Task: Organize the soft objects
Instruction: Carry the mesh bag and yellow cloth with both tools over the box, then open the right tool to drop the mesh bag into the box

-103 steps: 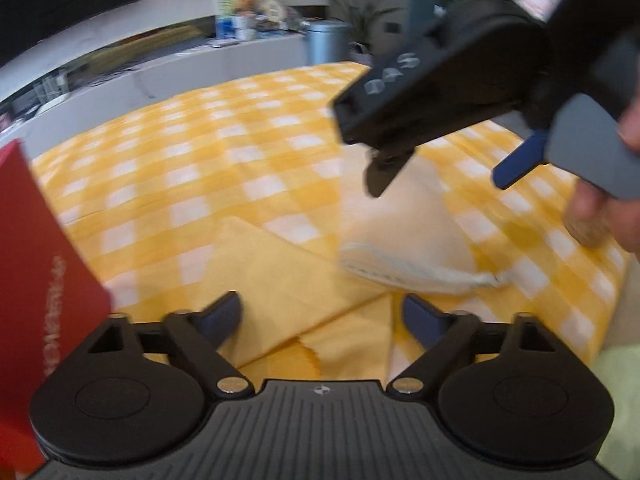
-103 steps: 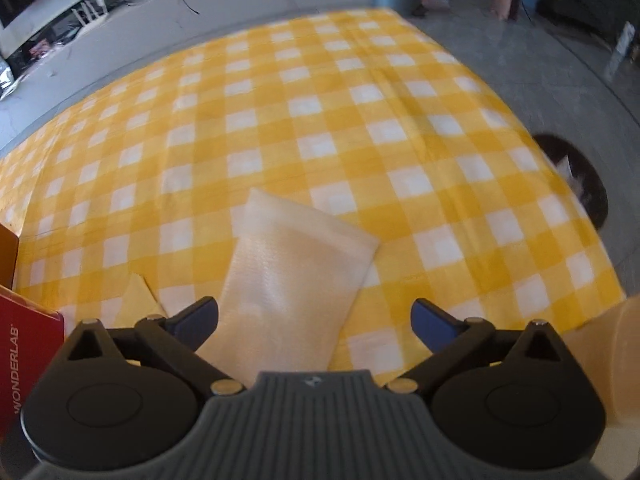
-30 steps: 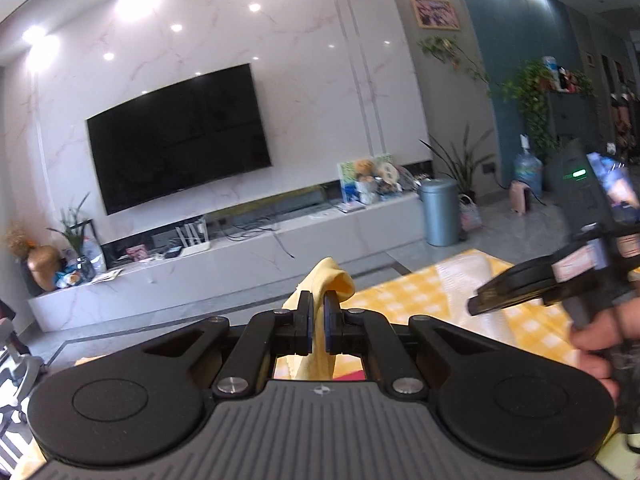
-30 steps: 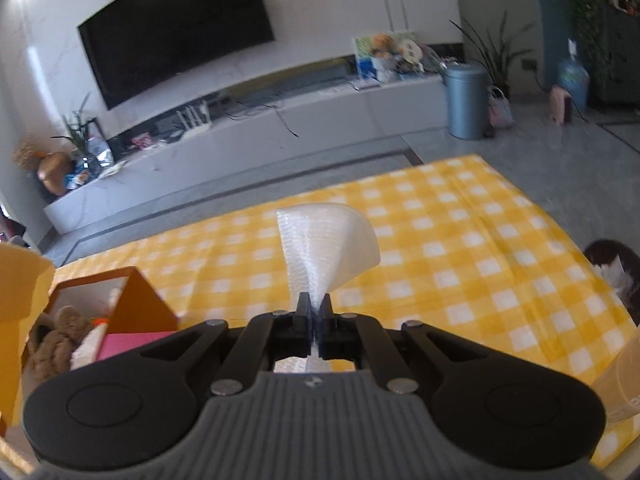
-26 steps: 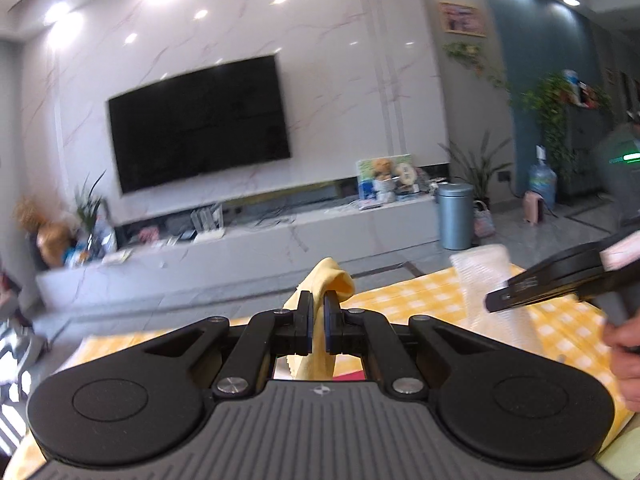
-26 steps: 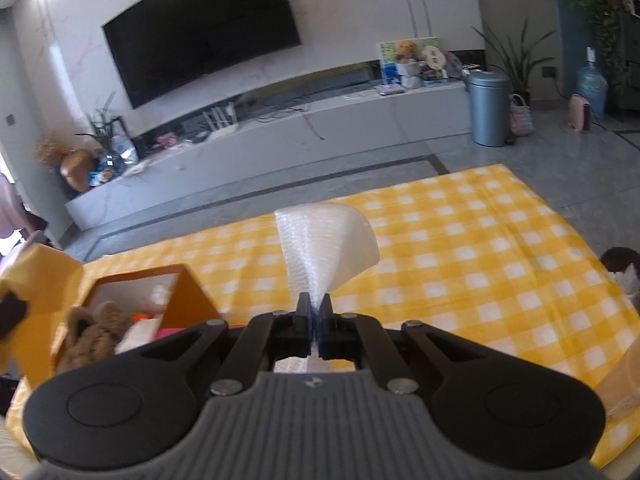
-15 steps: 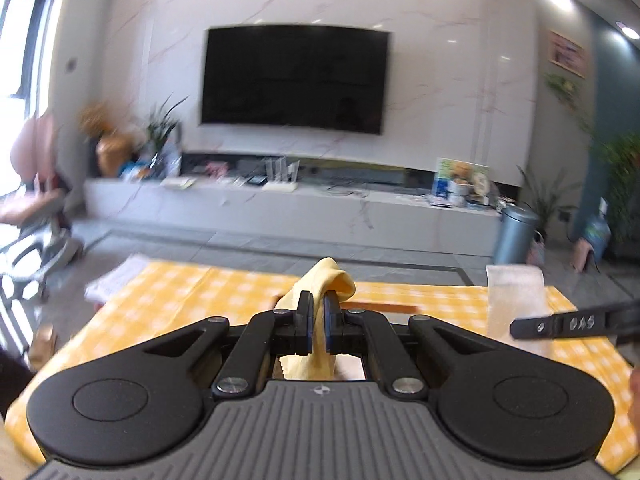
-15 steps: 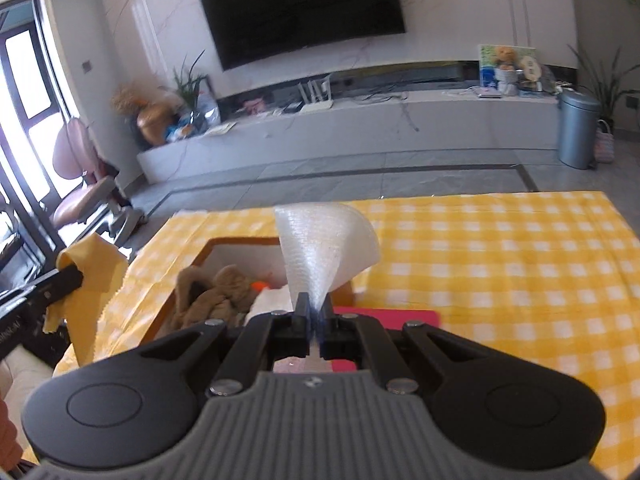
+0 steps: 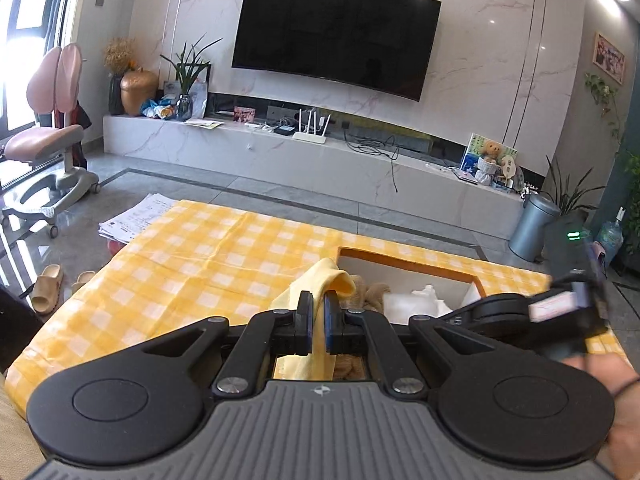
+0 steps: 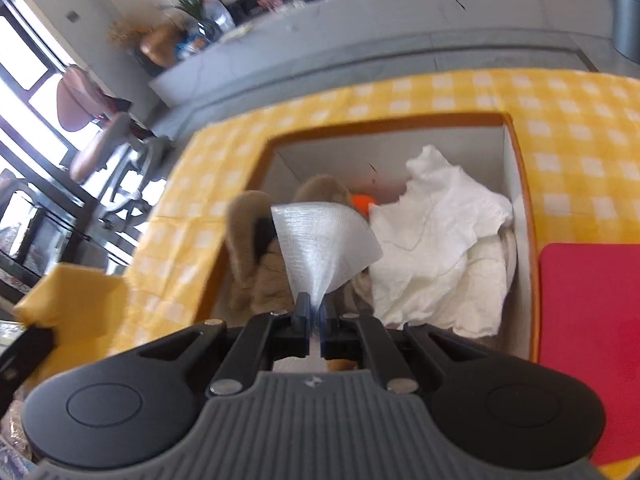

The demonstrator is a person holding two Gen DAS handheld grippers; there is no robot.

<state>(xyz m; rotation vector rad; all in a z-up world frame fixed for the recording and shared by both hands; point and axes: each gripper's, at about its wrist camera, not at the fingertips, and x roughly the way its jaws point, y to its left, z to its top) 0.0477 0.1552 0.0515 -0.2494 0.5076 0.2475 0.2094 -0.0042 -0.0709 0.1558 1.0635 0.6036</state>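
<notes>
Left wrist view: the left gripper [image 9: 318, 322] is being held with its jaws clamped on a yellow cloth [image 9: 320, 284], which is being pinched between the two pads and is folding over just ahead of them, with its lower part hanging beneath the jaws. Just beyond the jaws an open box [image 9: 404, 262] with an orange rim and white inner walls is being shown on the yellow checked tablecloth [image 9: 208, 264] that is covering the desk. Inside the box, right of the jaws, a brown plush toy [image 9: 370, 292] and white crumpled paper [image 9: 426, 300] are being seen. Further right of the jaws, the right gripper [image 9: 520, 314] is being carried by a hand [image 9: 618, 396] near the box's right end; its tips are hidden in this view.

In the right wrist view, the right gripper [image 10: 316, 322] is being kept closed on a white mesh cloth [image 10: 322, 244], which is fanning out ahead of the jaws. The cloth is being held above the box [image 10: 516, 200], directly over the brown plush toy [image 10: 264, 264]. Right of the jaws, the white crumpled paper [image 10: 440, 244] is filling that side of the box, and a small orange object [image 10: 362, 202] is lying just beyond the cloth's far edge. Far right of the jaws, a red flat surface [image 10: 588, 320] is being shown beside the box. Far left of the jaws, the yellow cloth [image 10: 76, 296] is being seen in blur outside the box's left wall.
</notes>
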